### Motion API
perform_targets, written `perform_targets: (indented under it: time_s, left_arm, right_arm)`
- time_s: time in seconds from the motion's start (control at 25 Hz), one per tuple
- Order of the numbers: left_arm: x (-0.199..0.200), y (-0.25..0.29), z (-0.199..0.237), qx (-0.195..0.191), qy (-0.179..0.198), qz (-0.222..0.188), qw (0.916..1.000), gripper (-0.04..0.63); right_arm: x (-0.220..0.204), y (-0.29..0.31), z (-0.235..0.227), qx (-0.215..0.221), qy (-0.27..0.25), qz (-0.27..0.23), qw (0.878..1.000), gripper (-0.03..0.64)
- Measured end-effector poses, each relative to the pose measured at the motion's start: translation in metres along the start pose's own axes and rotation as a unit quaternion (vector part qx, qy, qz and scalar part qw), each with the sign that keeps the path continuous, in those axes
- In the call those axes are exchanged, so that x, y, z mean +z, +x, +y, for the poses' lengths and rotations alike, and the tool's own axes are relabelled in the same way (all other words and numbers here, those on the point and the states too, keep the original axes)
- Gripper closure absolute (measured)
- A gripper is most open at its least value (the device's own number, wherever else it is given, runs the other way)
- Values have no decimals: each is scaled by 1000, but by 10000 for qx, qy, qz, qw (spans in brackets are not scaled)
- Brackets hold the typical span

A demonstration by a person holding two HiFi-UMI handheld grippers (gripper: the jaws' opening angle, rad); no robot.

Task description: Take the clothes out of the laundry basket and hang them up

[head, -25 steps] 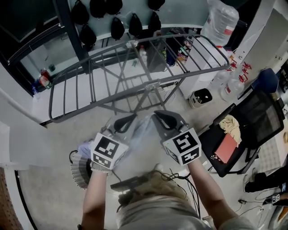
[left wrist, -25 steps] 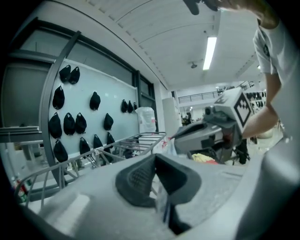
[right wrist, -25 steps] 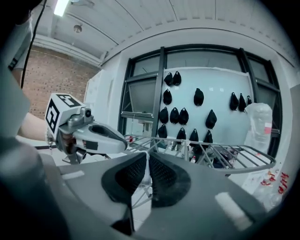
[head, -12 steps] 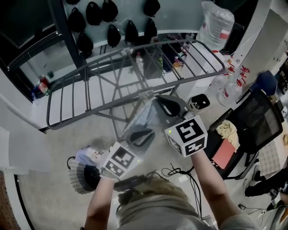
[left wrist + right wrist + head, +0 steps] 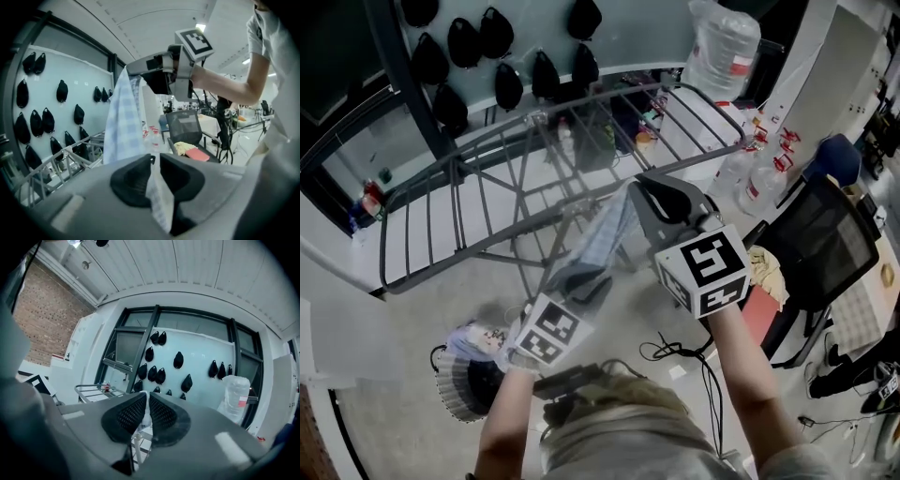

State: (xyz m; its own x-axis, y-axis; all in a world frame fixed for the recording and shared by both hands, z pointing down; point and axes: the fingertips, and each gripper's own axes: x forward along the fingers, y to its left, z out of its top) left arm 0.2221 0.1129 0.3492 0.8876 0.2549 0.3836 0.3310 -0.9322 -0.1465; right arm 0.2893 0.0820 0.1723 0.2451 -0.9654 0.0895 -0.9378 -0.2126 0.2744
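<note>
While left hand-held gripper (image 5: 584,281) is opening around checked cloth (image 5: 606,236) | right hand-held gripper (image 5: 662,199) clamps its upper end

A pale, speckled floor (image 5: 403,319) carries everything in the head view. A grey metal drying rack (image 5: 450,202) stands on it from 10 to 1 o'clock, its legs crossing under the rails. At 8 o'clock sits a round, ribbed laundry basket (image 5: 455,389) with clothes in it. Black cables (image 5: 680,352) loop over the floor at 5 o'clock. A black office chair (image 5: 825,234) stands at 3 o'clock, clear water bottles (image 5: 757,183) at 2 o'clock, and dark shoes (image 5: 839,375) at 4 o'clock.
</note>
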Motion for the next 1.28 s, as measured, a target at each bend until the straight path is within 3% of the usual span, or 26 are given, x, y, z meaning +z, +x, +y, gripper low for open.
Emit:
perform_targets:
  time_s: [0.4,0.8,1.08,1.16,1.28]
  left_arm:
    - [30,39,-7,-221,207,-265,9992,535]
    - [119,38,23,58,571,-1196,9912,464]
    - [148,69,20,-219,1193,-947,9881,437]
    - [147,80,16,-320,1272,-830,9879,468]
    - [144,90,14,-325,1284,-727,9885,583]
  right_arm:
    - [-8,-30,-54,-613,-79,166,9979,597]
    - [-25,-44,-69,-705,-165,332,9968,597]
    - [-41,-49,-65,-537,-10,420,9977,597]
    - [-44,-51,-67,-505,67,395,9979,597]
    - [-51,-55,-71,-461,130,378,9981,597]
